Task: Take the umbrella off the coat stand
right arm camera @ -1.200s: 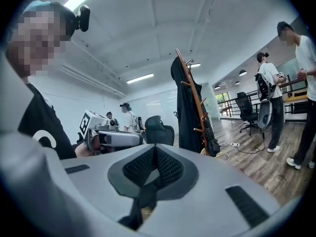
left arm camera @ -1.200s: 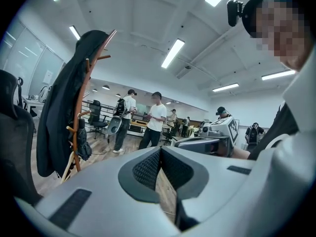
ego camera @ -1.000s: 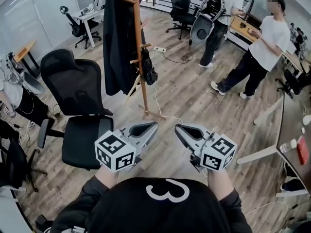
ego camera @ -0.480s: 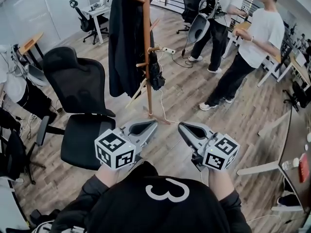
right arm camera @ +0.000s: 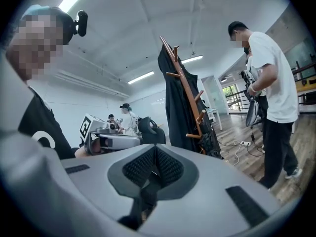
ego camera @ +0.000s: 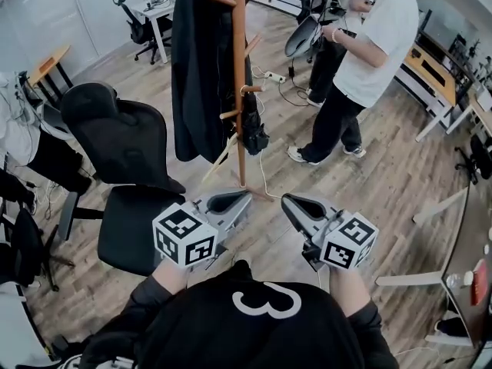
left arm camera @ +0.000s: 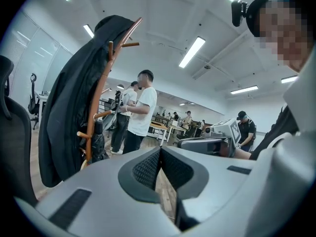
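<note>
1. Starting at the left, a black office chair (ego camera: 127,167) stands on the wood floor (ego camera: 400,175), close to the operator's left side. It plays no part in the task.
2. Right of the chair, a long black coat (ego camera: 198,68) hangs from the upper pegs of the wooden coat stand (ego camera: 239,75) and covers the stand's left side.
3. The umbrella (ego camera: 254,129), a dark folded bundle, hangs from a lower peg on the right side of the pole, just beside the coat. How it is hooked on the peg cannot be made out.
4. The left gripper (ego camera: 246,197) is held near the operator's body, well apart from the stand. Its jaws are pressed together with nothing between them.
5. The right gripper (ego camera: 285,201) is held just beside the left one, pointing toward the stand. Its jaws are likewise closed on nothing.
6. Far right, a bystander in a white shirt (ego camera: 369,44) stands apart from the stand.
7. Task status, as judged: early stage. No gripper touches the umbrella, and it is not yet off the stand. Remaining steps are to reach the stand, open the jaws, grip the umbrella, and lift it clear of the peg.
</note>
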Available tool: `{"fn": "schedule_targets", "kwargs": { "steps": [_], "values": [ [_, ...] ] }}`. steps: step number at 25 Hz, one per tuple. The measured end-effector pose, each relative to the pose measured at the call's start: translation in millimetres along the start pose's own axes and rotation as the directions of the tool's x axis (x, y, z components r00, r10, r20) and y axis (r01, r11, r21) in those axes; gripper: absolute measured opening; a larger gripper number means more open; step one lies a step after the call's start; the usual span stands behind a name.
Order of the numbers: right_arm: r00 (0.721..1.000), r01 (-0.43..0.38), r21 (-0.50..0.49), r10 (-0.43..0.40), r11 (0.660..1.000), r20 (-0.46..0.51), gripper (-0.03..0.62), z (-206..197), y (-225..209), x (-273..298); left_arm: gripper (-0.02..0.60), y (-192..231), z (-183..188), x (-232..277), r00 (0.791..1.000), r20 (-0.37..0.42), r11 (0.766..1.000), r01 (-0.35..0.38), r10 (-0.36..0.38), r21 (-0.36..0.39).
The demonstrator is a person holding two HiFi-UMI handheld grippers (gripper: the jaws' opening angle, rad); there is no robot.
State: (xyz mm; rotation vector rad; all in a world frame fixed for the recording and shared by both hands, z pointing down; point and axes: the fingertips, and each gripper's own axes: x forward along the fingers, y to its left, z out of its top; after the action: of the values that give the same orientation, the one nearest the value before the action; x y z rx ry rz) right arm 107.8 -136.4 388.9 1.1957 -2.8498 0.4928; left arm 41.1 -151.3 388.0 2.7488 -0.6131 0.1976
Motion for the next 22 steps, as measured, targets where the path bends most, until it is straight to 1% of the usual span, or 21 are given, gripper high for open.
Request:
{"fn": "schedule_targets", "kwargs": {
  "steps": [5, 10, 13, 19, 22],
  "values": [
    [1.0, -0.002, 0.021, 0.002, 1.0, -0.005, 0.026, 10, -23, 26, 0.015, 34, 9, 12, 1.0, -0.013, 1.0, -0.01, 0.009, -0.012],
    [1.0, 0.026, 0.03, -0.025, 0.999, -0.01, 0.026, 20, -52, 50, 0.015, 71, 22, 25, 1.0, -0.012, 0.999, -0.022, 0.022, -0.024],
    [0.998, 0.051, 0.005, -0.051, 0.999, -0.022, 0.026, 22, -66, 65, 0.015, 91, 27, 30, 1.0, -0.005, 0.999, -0.026, 0.026, -0.028],
    [0.998, 0.067, -0.027, -0.067, 0.997, -0.018, 0.026, 29, -90, 95, 0.015, 129, 32, 38, 0.999, -0.008, 0.999, -0.032, 0.032, -0.017],
    [0.997, 0.077, -0.032, -0.077, 0.997, -0.012, 0.026, 29, -105, 105, 0.015, 147, 32, 42, 0.999, 0.002, 0.999, -0.044, 0.044, -0.026]
  ]
}}
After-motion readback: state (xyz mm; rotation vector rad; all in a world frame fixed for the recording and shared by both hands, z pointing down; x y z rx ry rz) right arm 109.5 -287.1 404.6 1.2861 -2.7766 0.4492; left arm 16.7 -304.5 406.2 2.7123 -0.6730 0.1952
